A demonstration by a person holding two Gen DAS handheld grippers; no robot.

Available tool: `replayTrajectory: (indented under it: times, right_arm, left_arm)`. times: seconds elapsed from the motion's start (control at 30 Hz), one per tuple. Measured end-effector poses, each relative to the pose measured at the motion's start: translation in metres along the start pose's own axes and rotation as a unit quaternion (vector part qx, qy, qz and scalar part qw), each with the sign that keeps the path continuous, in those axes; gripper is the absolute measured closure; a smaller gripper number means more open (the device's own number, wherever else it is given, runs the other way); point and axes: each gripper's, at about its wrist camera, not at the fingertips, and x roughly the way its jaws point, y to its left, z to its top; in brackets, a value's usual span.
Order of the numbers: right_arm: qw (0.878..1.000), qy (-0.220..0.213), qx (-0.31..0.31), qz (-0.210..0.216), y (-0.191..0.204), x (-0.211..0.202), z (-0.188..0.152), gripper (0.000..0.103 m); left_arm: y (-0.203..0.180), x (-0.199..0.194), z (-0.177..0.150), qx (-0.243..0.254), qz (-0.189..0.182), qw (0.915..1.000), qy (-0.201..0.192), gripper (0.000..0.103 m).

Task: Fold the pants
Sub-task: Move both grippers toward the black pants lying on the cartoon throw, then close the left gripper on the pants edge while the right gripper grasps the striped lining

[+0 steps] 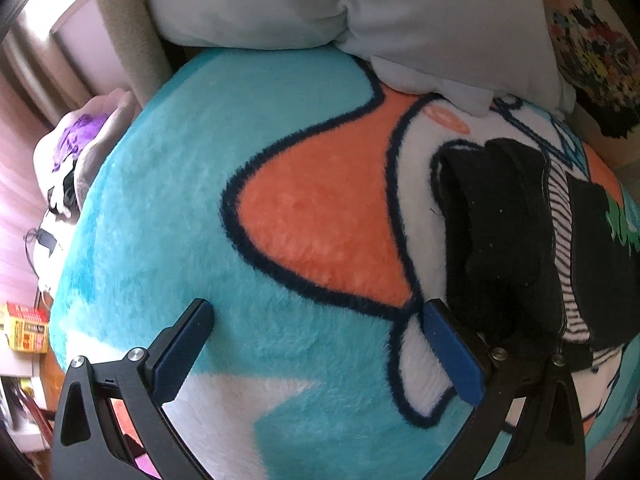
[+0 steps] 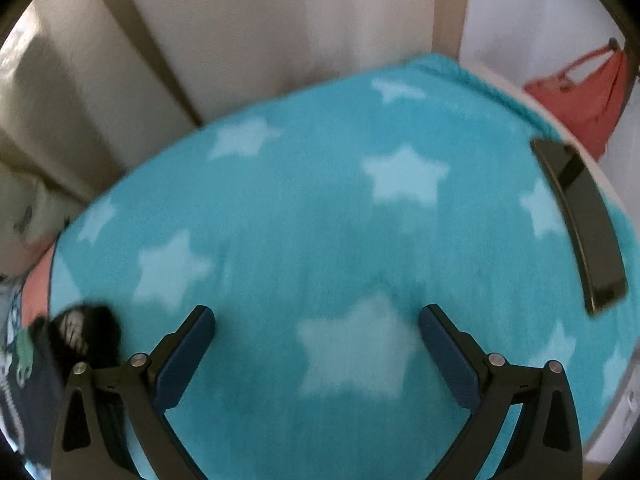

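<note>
A plush blanket in turquoise, orange and white with dark outlines spreads beneath and ahead of the left gripper. Far ahead of it, white pillows rest on the blanket's far edge, with a multicoloured patterned cloth to their right. Off to the gripper's left lie a purple-and-white bundle and, nearer, a yellow-and-red box.

Under the right gripper the blanket shows pale stars on turquoise. Ahead and to its right a dark phone lies on the blanket; beyond that hangs a red bag. Pale curtains hang straight ahead.
</note>
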Motion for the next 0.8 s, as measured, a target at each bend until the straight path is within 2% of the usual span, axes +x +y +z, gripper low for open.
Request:
replayTrajectory:
  times: [0.07,0.1,0.27,0.3,0.33,0.4,0.53,0.67,0.73,0.8]
  right_arm:
    - [0.999,0.040,-0.018,-0.023,0.011,-0.005,-0.016,0.000]
    - [0.998,0.046,-0.024,-0.020,0.014,-0.007,-0.022,0.000]
    - [0.999,0.039,-0.032,-0.021,0.012,-0.016,-0.035,0.000]
    - [0.999,0.038,-0.032,-0.022,0.012,-0.014,-0.034,0.000]
    - [0.999,0.035,-0.031,-0.025,0.013,-0.013,-0.033,0.000]
    - [0.999,0.029,-0.030,-0.027,0.016,-0.013,-0.033,0.000]
    - [0.998,-0.004,-0.059,-0.023,0.018,-0.015,-0.037,0.000]
    - [0.996,0.011,-0.084,-0.038,0.022,-0.013,-0.028,0.001]
    - [0.995,-0.006,-0.079,-0.062,0.020,-0.023,-0.019,0.015]
    - [0.997,-0.028,-0.060,-0.041,0.016,-0.039,-0.009,0.019]
  left_arm:
    - [-0.003,0.000,0.001,0.005,0.000,1.0000,0.002,0.000]
    - [-0.003,0.000,0.001,0.004,0.001,1.0000,0.003,0.000]
    - [0.007,-0.001,0.010,-0.011,-0.005,0.9998,0.015,0.001]
    - [0.012,-0.004,0.010,-0.020,-0.006,0.9996,0.018,0.007]
    - [0.015,-0.008,0.010,-0.028,-0.006,0.9994,0.017,0.017]
    - [0.020,-0.019,0.010,-0.044,0.000,0.9990,0.010,0.029]
    - [0.025,-0.051,0.007,-0.081,-0.011,0.9965,-0.019,0.030]
    - [0.016,-0.079,0.005,-0.090,-0.020,0.9948,-0.045,0.030]
    - [0.007,-0.089,0.003,-0.089,-0.033,0.9941,-0.053,0.030]
    - [0.005,-0.090,0.005,-0.091,-0.050,0.9934,-0.050,0.030]
